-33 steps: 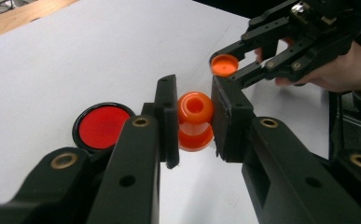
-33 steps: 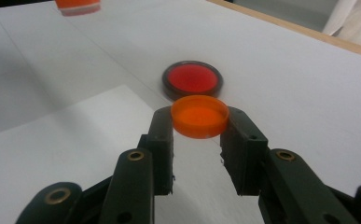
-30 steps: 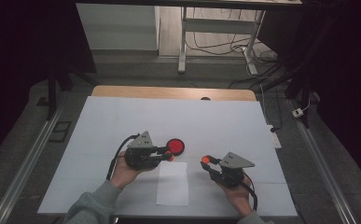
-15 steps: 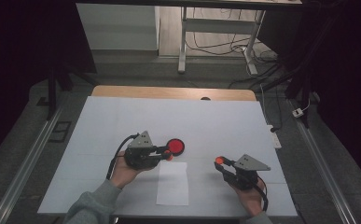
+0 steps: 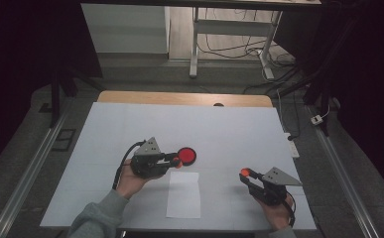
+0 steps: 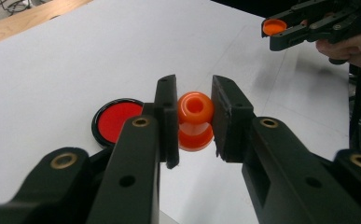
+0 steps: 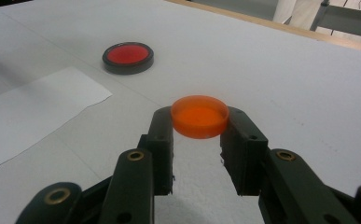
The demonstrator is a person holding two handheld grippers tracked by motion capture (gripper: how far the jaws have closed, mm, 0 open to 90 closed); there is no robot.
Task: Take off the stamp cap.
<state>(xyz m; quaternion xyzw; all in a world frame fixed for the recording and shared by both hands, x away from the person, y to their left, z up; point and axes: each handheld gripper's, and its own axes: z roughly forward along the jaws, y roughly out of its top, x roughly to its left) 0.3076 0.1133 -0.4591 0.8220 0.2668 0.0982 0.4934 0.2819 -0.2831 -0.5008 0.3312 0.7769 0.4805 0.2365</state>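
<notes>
Left gripper (image 6: pixel 194 116) clenches your small orange plastic bottle (image 6: pixel 195 120) beside the red disc (image 6: pixel 118 121); right gripper (image 7: pixel 199 126) pinches its orange cap (image 7: pixel 199 116) by the rim, which could slip.

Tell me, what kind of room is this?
Probably a lab or workshop: a table under a white sheet, cables across the floor behind it, and metal rails along both sides.

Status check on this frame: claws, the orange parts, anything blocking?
Left claw shut on orange stamp body. Right claw shut on orange cap, apart at table's right. Red ink pad beside left claw; white paper between hands. Nothing blocking.
</notes>
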